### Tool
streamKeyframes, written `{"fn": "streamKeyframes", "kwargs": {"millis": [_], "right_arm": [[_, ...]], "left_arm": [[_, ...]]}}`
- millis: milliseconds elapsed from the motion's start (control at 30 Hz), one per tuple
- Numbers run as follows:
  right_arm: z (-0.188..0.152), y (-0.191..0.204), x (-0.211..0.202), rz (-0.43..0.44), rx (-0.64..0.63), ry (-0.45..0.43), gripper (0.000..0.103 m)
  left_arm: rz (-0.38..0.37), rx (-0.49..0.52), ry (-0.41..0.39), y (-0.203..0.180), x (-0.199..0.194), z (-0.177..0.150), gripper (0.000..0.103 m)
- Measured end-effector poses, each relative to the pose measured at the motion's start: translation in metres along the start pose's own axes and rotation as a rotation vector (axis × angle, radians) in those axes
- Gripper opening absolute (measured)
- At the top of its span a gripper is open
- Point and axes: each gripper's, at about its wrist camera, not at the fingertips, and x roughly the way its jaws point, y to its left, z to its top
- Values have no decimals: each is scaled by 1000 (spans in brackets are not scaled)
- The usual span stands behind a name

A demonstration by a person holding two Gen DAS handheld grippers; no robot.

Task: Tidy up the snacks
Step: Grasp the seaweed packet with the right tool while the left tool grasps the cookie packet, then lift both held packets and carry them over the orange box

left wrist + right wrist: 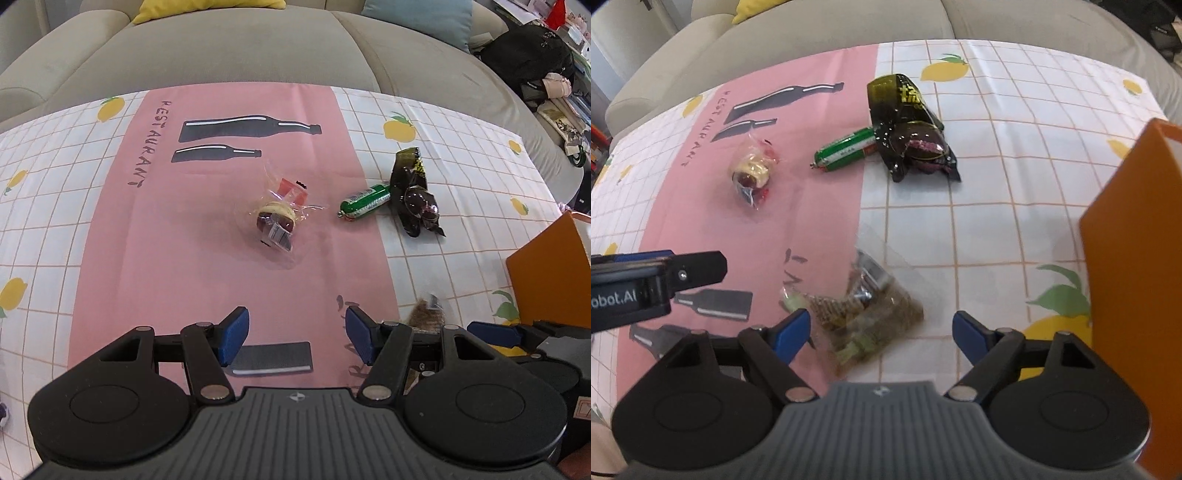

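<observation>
Snacks lie scattered on the tablecloth point(979, 206), and the nearest to you is the clear packet of brown pieces point(866, 317), sitting right between the fingers of your right gripper point(882, 330). Its jaws stand wide apart, one blue pad on each side, and neither appears to press on the film, so nothing is held yet. Expect this packet to be light, crinkly and slippery; the contents look loose and crumbly, so close across the full middle of the bag, not on a flat empty corner, and squeeze gently.

Your left gripper point(297, 338) is also open and empty, poised over the pink runner point(207, 258) with only printed cloth between its pads.

Farther out on the runner lies the small clear-wrapped cake point(277, 218). It will likely be soft and easy to crush; take it across the body with a light pinch, since the twisted film ends would slide out.

Beyond and to the right is the green sausage stick point(846, 149), firm, round and smooth. Grip it at mid-length across its narrow width, or it may roll or pivot.

Touching its far end is the dark glossy packet point(908, 129), partly crumpled, with a hard-looking lump inside; grasp over that lump.

The orange box point(1134, 258) stands at your right edge, probably the place for them.
</observation>
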Motion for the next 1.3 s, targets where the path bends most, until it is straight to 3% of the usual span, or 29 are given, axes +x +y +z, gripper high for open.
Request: {"fn": "streamKeyframes", "kwargs": {"millis": [100,267,333,433,800,1000,1133,1233,1300], "right_arm": [[5,1,7,7,-30,4,82],[16,-1,12,52,-32,23,71],[19,-1,10,66,-40,16,60],[27,-1,11,43,-68,17,57],[54,-12,19,-28,-66,-20,53],[55,-10,21,-26,-84,-28,53],[55,-11,20,-24,-81,-30,53],[55,-10,20,-26,-84,-28,53],[54,-10,20,-23,-84,-22,53]], "left_arm": [[-1,5,-2,1,6,2,71],[-5,17,-23,3,13,9,71],[-1,26,-30,4,16,13,71],[8,43,-52,5,20,22,71],[87,234,-115,-3,53,46,75],[82,241,-101,-3,71,49,75],[57,203,-106,-2,71,52,62],[50,174,-104,-4,69,53,43],[40,147,-94,-6,67,53,42]]}}
